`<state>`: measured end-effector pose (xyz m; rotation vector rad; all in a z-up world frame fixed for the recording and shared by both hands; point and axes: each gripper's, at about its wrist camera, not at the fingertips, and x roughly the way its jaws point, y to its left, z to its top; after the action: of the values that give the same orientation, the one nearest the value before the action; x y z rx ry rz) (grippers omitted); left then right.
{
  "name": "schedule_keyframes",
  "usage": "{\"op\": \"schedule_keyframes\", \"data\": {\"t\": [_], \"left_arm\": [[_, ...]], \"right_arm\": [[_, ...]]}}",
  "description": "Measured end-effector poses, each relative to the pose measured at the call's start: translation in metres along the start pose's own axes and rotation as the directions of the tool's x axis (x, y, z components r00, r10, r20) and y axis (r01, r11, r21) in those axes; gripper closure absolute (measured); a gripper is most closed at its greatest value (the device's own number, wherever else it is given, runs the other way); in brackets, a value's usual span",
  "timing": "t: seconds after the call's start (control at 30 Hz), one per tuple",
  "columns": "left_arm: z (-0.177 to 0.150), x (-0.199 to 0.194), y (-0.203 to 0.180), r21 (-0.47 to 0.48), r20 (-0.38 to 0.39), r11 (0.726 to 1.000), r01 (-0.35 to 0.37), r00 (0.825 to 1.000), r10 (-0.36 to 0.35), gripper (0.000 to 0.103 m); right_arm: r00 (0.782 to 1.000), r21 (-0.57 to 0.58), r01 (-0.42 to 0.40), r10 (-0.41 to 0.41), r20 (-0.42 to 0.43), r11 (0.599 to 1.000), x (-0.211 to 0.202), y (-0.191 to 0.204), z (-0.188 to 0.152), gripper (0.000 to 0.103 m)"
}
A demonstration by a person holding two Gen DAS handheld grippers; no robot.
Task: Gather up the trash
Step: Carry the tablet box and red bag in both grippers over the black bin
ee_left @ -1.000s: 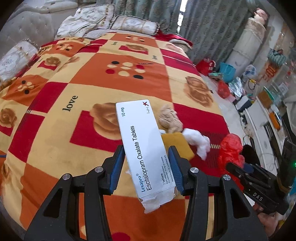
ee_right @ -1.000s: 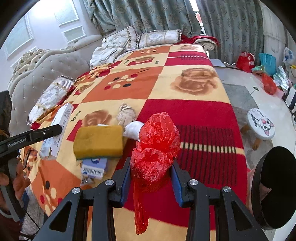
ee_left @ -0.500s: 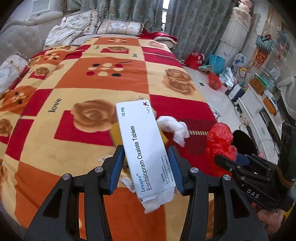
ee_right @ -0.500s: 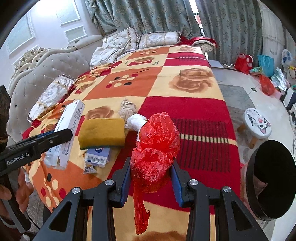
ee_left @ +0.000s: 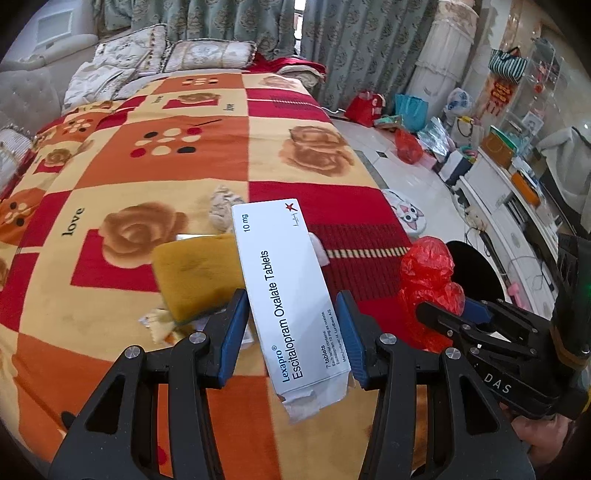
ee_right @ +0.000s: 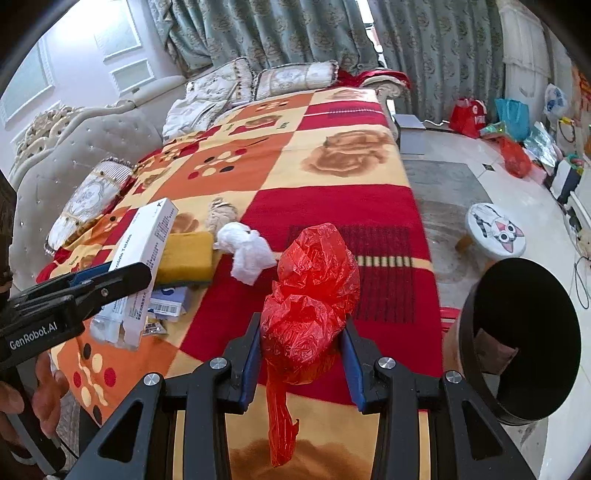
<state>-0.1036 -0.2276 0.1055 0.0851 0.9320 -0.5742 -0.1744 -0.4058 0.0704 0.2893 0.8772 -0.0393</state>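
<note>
1. Both views are bright with soft daylight; colours on the blanket [ee_left: 155, 177] look saturated.
2. Light enters through a gap in the curtains [ee_right: 325, 33] at the far end, where it blows out to white.
3. The wall [ee_right: 74, 55] at upper left of the right view is overexposed.
4. Shadows are faint and diffuse.
5. Fisheye bending curves the edges, and the corners are black.
6. The sponge [ee_left: 195, 273] shows slight blur; the printed box [ee_left: 284, 288] is sharp.

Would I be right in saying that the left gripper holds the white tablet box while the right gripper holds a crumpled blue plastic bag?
Not quite: the plastic bag in the right gripper is red, not blue, as the right wrist view shows. The rest stands: the left gripper holds the white tablet box.
</note>
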Motion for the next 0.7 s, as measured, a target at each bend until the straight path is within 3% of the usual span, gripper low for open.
{"op": "schedule_keyframes", "data": {"t": [0.7], "left_arm": [[0.011,0.032,-0.08,0.073,-0.047,0.992,0.103,0.994,-0.1,0.056]], "right_arm": [[0.995,0.111,0.102,-0.104,0.009,0.989,-0.025,-0.081,-0.012,0.065]]}}
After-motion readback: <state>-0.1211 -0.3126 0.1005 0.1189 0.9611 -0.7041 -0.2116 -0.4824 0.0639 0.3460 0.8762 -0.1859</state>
